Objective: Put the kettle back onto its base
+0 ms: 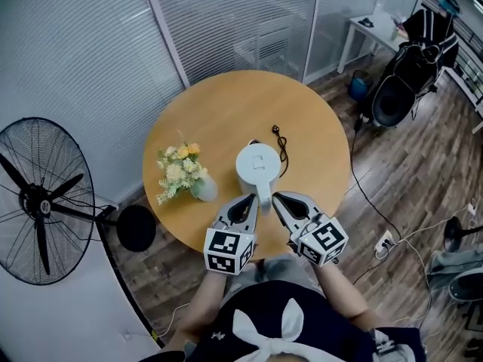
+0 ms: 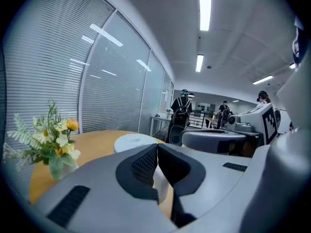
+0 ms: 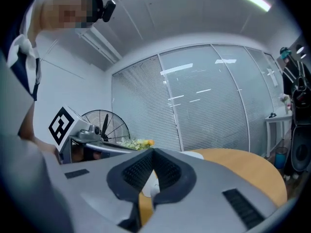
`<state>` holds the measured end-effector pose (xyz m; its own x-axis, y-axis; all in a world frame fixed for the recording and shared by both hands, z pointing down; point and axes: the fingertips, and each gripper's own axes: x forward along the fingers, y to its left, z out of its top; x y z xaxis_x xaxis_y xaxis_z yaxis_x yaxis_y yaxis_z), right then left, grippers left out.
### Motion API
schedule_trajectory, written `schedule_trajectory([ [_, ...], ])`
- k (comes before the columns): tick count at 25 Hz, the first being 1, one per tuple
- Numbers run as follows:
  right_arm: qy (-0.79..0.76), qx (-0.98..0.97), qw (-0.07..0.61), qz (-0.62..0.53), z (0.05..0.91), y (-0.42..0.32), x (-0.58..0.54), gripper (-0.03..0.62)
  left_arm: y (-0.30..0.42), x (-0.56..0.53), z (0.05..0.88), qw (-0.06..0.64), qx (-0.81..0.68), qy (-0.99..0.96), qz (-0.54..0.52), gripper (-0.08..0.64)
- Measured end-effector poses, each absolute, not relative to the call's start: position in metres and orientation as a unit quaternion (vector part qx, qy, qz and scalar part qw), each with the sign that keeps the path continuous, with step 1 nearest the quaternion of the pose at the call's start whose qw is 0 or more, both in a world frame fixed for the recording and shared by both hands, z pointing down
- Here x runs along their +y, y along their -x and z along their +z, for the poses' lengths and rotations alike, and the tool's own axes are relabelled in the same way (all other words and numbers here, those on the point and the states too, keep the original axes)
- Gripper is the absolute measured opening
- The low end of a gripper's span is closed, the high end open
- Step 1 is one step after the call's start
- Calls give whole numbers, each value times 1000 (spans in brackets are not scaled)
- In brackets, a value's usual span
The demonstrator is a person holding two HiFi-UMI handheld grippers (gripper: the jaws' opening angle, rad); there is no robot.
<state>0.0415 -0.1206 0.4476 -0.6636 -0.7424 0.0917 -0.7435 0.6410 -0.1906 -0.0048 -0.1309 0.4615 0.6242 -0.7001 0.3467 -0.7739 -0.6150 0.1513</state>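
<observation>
White kettle [image 1: 257, 164] stood on surface [image 1: 219, 104] | flowers [image 1: 179, 169] at its 9 o'clock | left tool [image 1: 251, 199] and right tool [image 1: 278, 197] pinched closed, empty, at its 6 o'clock

Office, open-plan. Glass partition walls [image 1: 241, 21] with slatted blinds, and long strip lights [image 2: 204, 4] in a panelled ceiling. Round wooden table [image 1: 219, 111] on a wood-look floor [image 1: 407, 172] — white desk [image 1: 370, 30] and black chair [image 1: 392, 100] by the glass. Pedestal fan [image 1: 41, 202]; cables run to a floor socket [image 1: 385, 241]. Figures [image 2: 224, 111] stand farther down the room.
</observation>
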Motion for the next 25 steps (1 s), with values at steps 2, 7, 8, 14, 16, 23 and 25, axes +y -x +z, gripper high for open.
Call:
schedule_trajectory([
  [2,-417,-904,4,99,444,-40,-120,23,3,-130,458,142,-413,-891,123,26],
  [7,-426,-899,8,103,440,-37,-121,23,2,-130,453,137,-414,-892,120,26],
  [8,-424,-900,7,104,439,-36,-121,23,1,-130,452,137,-414,-892,120,26],
  [14,-427,-897,16,111,442,-36,-122,23,0,-131,454,139,-411,-893,120,26],
  [16,-429,-896,18,113,443,-37,-123,23,0,-132,454,139,-411,-893,120,26],
  [23,-432,-894,21,117,445,-37,-125,23,-1,-133,455,139,-408,-894,122,26],
  [25,-433,-893,21,118,446,-37,-126,23,-2,-133,456,140,-407,-894,123,26],
])
